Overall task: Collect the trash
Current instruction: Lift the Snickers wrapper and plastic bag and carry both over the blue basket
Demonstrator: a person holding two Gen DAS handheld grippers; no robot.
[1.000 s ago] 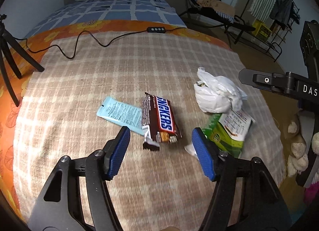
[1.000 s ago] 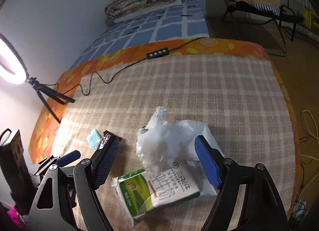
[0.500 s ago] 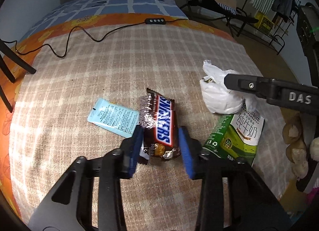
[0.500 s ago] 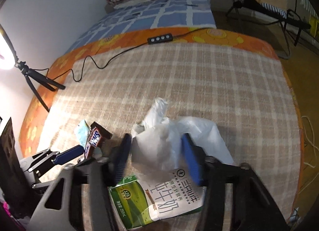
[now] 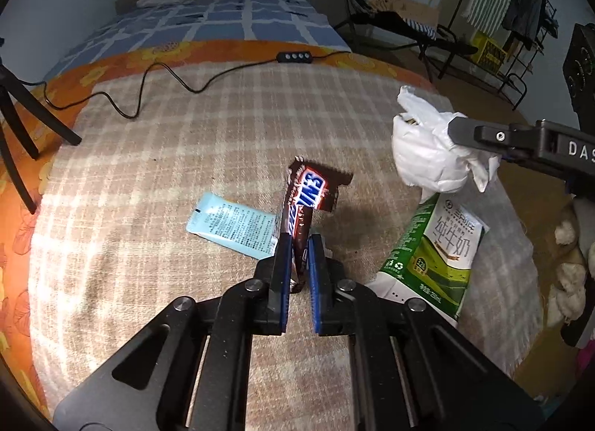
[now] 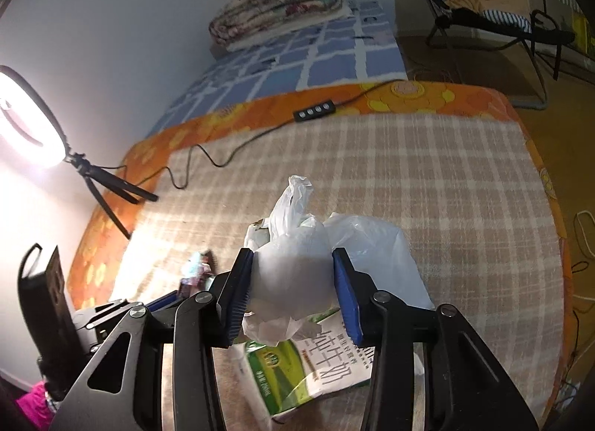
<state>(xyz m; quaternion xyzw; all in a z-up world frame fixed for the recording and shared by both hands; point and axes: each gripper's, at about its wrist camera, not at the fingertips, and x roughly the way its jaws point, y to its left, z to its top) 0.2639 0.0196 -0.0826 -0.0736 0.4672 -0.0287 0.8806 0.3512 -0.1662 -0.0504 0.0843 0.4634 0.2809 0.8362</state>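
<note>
Beige-and-white plaid blanket [image 5: 156, 185] is covering the near end of a bed, with an orange flowered sheet [image 5: 111, 59] showing beyond it and a black cable with an inline switch [image 5: 293, 56] trailing across both. Over this blanket the left gripper [image 5: 298, 248] is pinching the lower end of a brown Snickers candy-bar wrapper [image 5: 306, 193] between its blue pads, its jaws having just been closing to a narrow gap; the wrapper is standing up on edge, folded, above the fingertips. Just beside it on the left, a flat light-blue printed sachet [image 5: 230, 224] is lying on the blanket, its right edge tucked behind the wrapper. To the right, the right gripper [image 6: 293, 274] is squeezing a crumpled white plastic bag [image 6: 293, 267], its jaws having just been closing on it, and is holding the bag above a green-and-white milk carton [image 6: 308, 371] that is lying flat on the blanket. A lit ring lamp on a small black tripod [image 6: 22, 122] is glowing at the left edge of the bed.
</note>
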